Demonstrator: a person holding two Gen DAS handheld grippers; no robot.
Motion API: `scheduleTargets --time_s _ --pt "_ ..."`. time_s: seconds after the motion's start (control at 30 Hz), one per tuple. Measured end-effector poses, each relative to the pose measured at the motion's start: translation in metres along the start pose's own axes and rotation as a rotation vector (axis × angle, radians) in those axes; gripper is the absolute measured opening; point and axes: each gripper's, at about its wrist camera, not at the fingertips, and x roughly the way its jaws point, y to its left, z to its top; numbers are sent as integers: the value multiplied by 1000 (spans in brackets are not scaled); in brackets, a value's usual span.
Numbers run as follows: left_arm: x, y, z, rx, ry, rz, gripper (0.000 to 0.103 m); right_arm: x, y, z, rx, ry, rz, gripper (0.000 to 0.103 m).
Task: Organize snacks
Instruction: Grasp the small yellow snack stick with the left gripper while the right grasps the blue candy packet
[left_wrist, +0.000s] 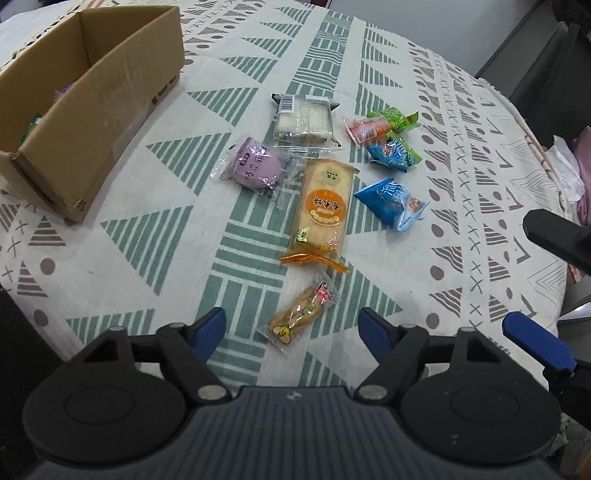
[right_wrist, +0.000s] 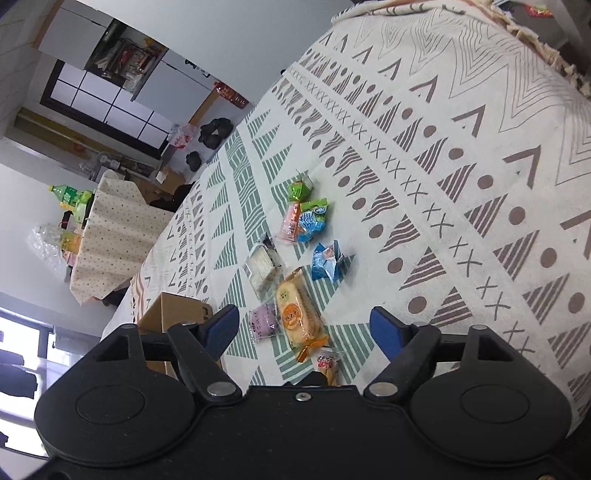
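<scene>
Several wrapped snacks lie on the patterned tablecloth (left_wrist: 147, 258). Nearest my open, empty left gripper (left_wrist: 293, 326) is a small yellow snack pack (left_wrist: 301, 315). Beyond it lie a long orange cracker pack (left_wrist: 323, 210), a purple pack (left_wrist: 255, 166), a clear white-cake pack (left_wrist: 303, 118), a blue pack (left_wrist: 391, 203), a blue-green pack (left_wrist: 397, 151) and a pink pack (left_wrist: 367, 129) with a green candy (left_wrist: 395, 118). A cardboard box (left_wrist: 92, 99) stands at the far left with some snacks inside. My right gripper (right_wrist: 304, 326) is open and empty, above the orange cracker pack (right_wrist: 297, 315); its fingers (left_wrist: 535, 341) show at the right edge of the left view.
The table's right edge drops off near dark furniture (left_wrist: 535, 66) and pink and white cloth (left_wrist: 569, 173). In the right wrist view the box (right_wrist: 173, 314) sits at the left, and a second cloth-covered table (right_wrist: 114, 236) with bottles stands in the room behind.
</scene>
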Motion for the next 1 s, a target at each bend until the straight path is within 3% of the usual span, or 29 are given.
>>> scheduleTargets --time_s 0.17,0.3,0.37,0.4,0.43,0.73,1.0 --pt "16 -3 2 -5 28 12 60 11 -10 6 22 17 10 70" --pt "28 1 3 -26 50 32 41 23 -16 10 29 34 13 69" --pt "31 7 3 -59 51 19 38 29 -18 11 37 45 22 67" --pt "30 9 4 -69 44 17 31 32 -19 11 38 50 27 66" --pt "29 11 5 -77 42 19 18 35 -19 12 41 53 31 64" --pt "21 37 17 -177 13 30 18 63 -18 16 57 65 26 59" --pt "13 53 29 -204 -25 48 18 87 -13 18 88 42 21 56"
